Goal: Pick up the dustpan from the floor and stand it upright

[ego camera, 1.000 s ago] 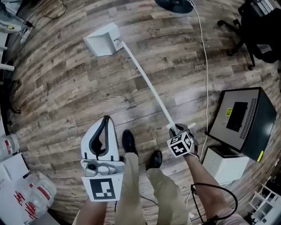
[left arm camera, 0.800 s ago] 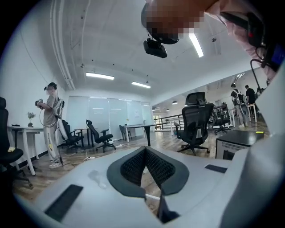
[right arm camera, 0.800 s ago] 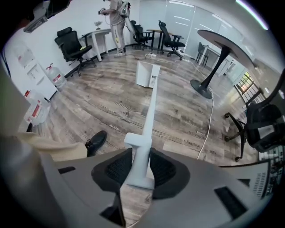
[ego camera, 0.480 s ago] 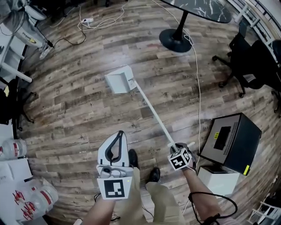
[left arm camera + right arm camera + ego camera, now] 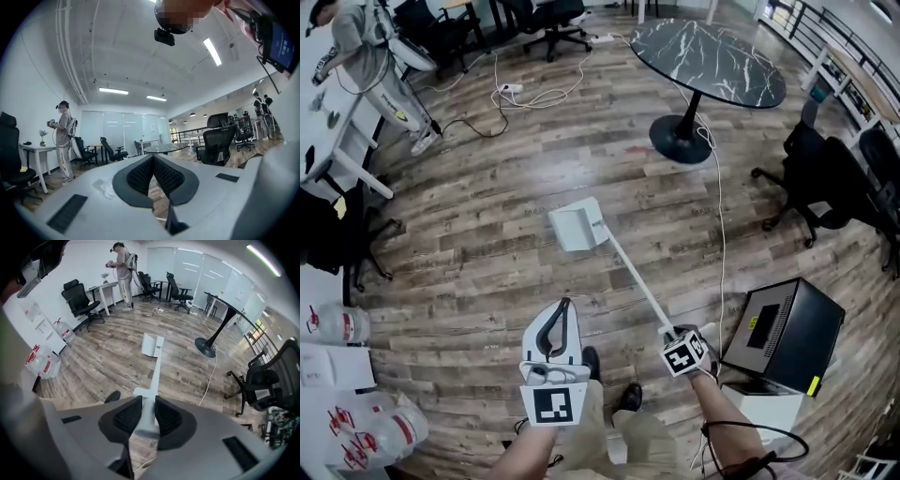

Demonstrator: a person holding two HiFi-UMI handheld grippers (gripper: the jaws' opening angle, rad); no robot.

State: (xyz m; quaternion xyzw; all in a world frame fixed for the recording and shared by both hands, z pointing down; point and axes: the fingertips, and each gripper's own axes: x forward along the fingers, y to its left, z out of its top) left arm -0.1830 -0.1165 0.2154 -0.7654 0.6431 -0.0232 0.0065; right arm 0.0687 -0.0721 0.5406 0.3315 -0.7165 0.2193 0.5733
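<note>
Head view: the dustpan (image 5: 577, 228) sits out on the wood floor (image 5: 469, 234), its long handle (image 5: 630, 279) slanting back to the right gripper (image 5: 672, 336); the left gripper (image 5: 563, 305) hangs beside it, apart from the handle. Left gripper view: jaws pressed together, nothing between them. Right gripper view: jaws pinch the handle's near end

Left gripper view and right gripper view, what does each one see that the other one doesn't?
Only the left gripper view shows the ceiling lights and the left gripper, its fingers shut on nothing. Only the right gripper view shows the white dustpan, its long handle pinched in the right gripper, and the water bottles. Both show the person standing by a white desk, the round dark table and black office chairs.
</note>
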